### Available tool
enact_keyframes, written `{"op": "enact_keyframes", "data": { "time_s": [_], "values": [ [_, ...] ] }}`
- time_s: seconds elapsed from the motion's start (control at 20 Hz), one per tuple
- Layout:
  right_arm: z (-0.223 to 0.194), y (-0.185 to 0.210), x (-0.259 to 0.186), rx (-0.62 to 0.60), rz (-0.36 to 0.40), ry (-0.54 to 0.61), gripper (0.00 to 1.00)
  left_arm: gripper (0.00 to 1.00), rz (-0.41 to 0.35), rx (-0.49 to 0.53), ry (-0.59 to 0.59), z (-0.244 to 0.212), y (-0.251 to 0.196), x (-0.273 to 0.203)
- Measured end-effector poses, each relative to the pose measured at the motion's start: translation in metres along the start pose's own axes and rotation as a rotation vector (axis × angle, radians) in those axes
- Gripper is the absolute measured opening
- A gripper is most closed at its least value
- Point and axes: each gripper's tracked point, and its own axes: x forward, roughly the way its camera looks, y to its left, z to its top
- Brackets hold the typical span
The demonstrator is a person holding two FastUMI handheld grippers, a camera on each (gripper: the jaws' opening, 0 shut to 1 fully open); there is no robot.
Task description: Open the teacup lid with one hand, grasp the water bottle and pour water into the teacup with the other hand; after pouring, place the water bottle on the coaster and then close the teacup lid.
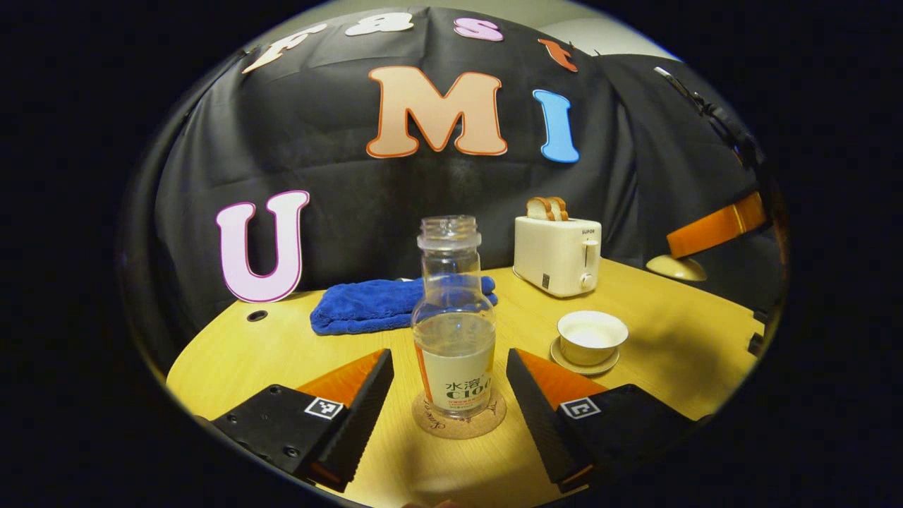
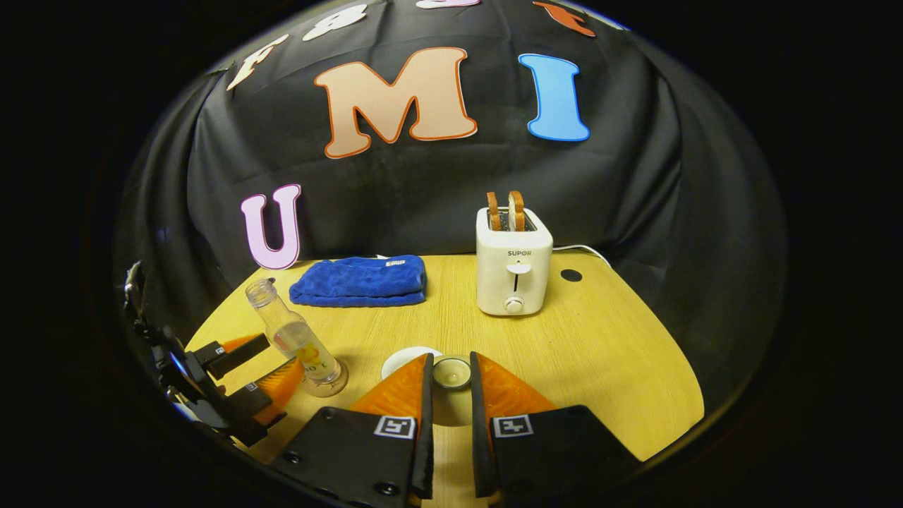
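- The water bottle (image 1: 453,321) stood upright on a round cork coaster (image 1: 458,418), so the pouring looked done, with the bottle set where the task wanted it.
- The left gripper (image 1: 450,402) had its fingers spread wide to either side of the bottle, clear of the plastic; that gap read as a release, or a hold not yet taken.
- The bottle was clear plastic, narrow-necked and capless, with a paper label band and water to about half height.
- At 2 o'clock from the bottle sat the teacup (image 1: 592,337), a pale glazed bowl on a matching saucer (image 1: 584,360), open at the top.
- In the right gripper view, the right gripper (image 2: 451,374) clamped the teacup lid (image 2: 451,372) by its small round knob, lifted over the table (image 2: 600,353); holding it clear kept the cup mouth free, and closing was probably what remained.
- Toward 12 o'clock lay a folded blue towel (image 2: 361,281), plush and soft, and a cream toaster (image 2: 513,268) carrying two slices of toast (image 2: 505,210).
- The table was smooth, light wood grain.
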Motion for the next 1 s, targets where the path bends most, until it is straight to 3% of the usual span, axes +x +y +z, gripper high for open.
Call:
{"op": "enact_keyframes", "data": {
  "time_s": [0.1, 0.15, 0.25, 0.6, 0.65, 0.8, 1.0],
  "values": [
    [-0.002, -0.002, -0.005, 0.004, -0.015, -0.002, 0.23, 0.95, -0.014, 0.014, 0.015, -0.006, -0.002, 0.007],
    [-0.002, -0.002, -0.008, 0.010, -0.020, -0.005, 0.29, 0.95, -0.022, 0.023, 0.025, -0.009, -0.003, 0.010],
    [-0.003, -0.004, -0.013, 0.014, -0.027, -0.006, 0.23, 0.95, -0.036, 0.042, 0.041, -0.015, -0.004, 0.017],
    [-0.007, -0.013, -0.020, 0.023, -0.050, -0.007, 0.23, 0.95, -0.035, 0.084, 0.066, -0.023, -0.003, 0.031],
    [-0.007, -0.016, -0.021, 0.023, -0.053, -0.008, 0.23, 0.94, -0.032, 0.096, 0.073, -0.025, -0.002, 0.032],
    [-0.008, -0.020, -0.023, 0.040, -0.052, -0.010, 0.23, 0.77, -0.037, 0.117, 0.082, -0.023, -0.005, 0.033],
    [-0.007, -0.026, -0.026, 0.058, -0.037, -0.021, 0.24, 0.71, -0.038, 0.202, 0.120, -0.021, -0.006, 0.033]
  ]
}}
